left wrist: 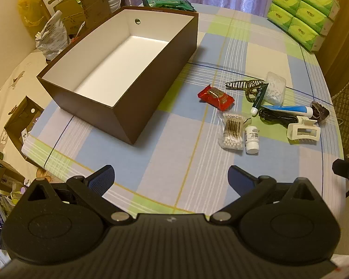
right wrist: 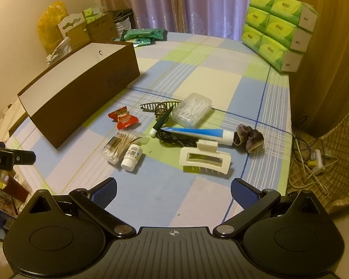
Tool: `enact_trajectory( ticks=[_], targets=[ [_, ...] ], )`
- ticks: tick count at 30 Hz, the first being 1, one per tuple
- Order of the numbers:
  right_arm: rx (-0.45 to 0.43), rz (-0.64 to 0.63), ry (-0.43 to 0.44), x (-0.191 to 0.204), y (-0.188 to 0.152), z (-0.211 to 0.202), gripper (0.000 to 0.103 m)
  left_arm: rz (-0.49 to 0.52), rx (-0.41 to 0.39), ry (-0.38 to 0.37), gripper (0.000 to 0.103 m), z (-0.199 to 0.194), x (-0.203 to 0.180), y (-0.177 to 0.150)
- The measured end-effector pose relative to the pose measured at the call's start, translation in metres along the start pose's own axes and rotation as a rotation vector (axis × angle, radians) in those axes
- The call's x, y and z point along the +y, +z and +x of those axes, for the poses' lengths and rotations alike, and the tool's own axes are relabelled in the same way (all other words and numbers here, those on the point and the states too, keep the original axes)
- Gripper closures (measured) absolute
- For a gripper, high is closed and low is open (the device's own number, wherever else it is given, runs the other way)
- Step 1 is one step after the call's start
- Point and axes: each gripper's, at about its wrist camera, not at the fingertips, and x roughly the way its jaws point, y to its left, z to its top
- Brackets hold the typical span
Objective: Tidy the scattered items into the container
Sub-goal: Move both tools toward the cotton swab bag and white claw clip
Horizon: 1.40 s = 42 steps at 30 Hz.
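A brown box [left wrist: 151,97] with a white, bare inside stands on the checked cloth, left of the items; its side [right wrist: 81,107] faces the right wrist view. Scattered to its right lie a red snack packet [left wrist: 215,94], a cotton swab bag [left wrist: 232,130], a white pill bottle [left wrist: 252,137], a white hair claw [right wrist: 204,159], a blue tube [right wrist: 197,133], a dark green tube [right wrist: 162,122], a striped hair clip [left wrist: 243,84], a clear floss-pick box [right wrist: 193,110], a black cable [right wrist: 174,139] and a brown scrunchie [right wrist: 250,138]. My left gripper [left wrist: 171,177] and right gripper [right wrist: 173,191] hover open, holding nothing, short of the items.
Stacked green tissue packs [right wrist: 276,28] stand at the table's far right corner. Green packets [right wrist: 144,34] lie beyond the box. Cartons and bags [left wrist: 65,18] crowd the left. Cables and a power strip [right wrist: 314,162] lie on the floor right of the table edge.
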Motion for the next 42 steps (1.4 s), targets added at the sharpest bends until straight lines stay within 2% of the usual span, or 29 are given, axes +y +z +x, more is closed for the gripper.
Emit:
enact_trajectory(
  ticks=[25, 42],
  targets=[
    [0.011, 0.032, 0.012, -0.014, 0.003, 0.005, 0.002, 0.089, 0.005, -0.049, 0.001, 0.017, -0.021, 0.011],
    [0.018, 0.102, -0.011, -0.035, -0.001, 0.023, 0.002, 0.231, -0.022, -0.174, 0.002, 0.063, -0.046, 0.024]
  ],
)
